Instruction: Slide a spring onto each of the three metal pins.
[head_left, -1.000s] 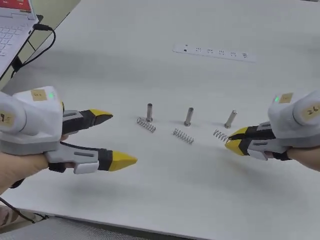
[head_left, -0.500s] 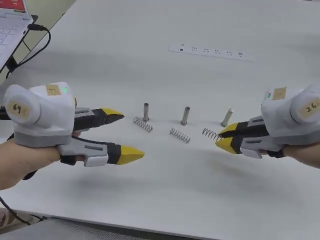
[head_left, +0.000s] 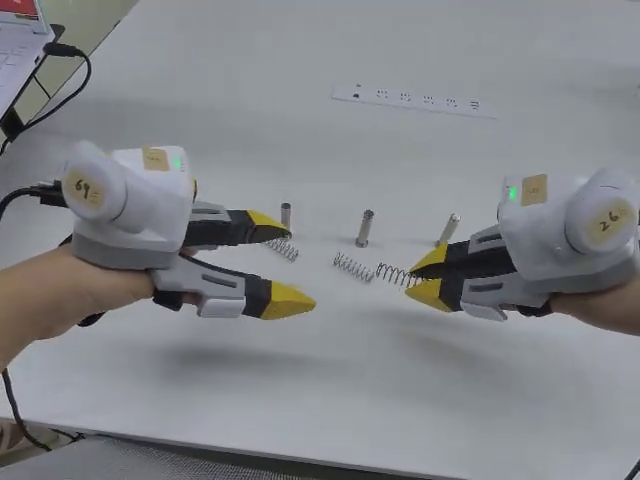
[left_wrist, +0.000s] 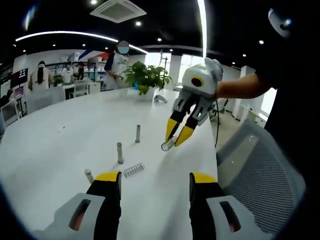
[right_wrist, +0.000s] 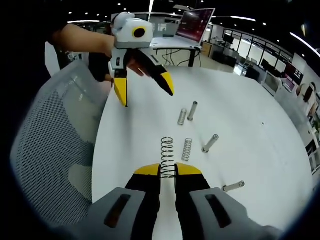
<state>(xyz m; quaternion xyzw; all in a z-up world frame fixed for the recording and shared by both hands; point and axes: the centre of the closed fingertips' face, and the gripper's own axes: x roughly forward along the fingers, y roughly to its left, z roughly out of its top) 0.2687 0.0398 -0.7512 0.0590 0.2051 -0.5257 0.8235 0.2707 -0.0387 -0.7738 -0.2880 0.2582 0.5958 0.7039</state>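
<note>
Three short metal pins stand upright in a row on the white table: left pin (head_left: 286, 215), middle pin (head_left: 365, 228), right pin (head_left: 449, 230). My right gripper (head_left: 424, 279) is shut on one end of a spring (head_left: 393, 273), which sticks out above the table towards the middle pin; its own view shows that spring (right_wrist: 167, 155) between the pads. A second spring (head_left: 350, 267) lies in front of the middle pin. A third spring (head_left: 285, 250) lies by the left pin. My left gripper (head_left: 284, 266) is open with nothing in it, hovering near the left pin.
A white power strip (head_left: 415, 100) lies farther back on the table. A laptop (head_left: 18, 22) and a black cable (head_left: 70, 70) sit at the far left. A grey mesh chair (right_wrist: 55, 150) stands at the table's near edge.
My right gripper has carried its spring up and to the left, away from the right pin. My left gripper has moved right, closer to the left pin, still open.
</note>
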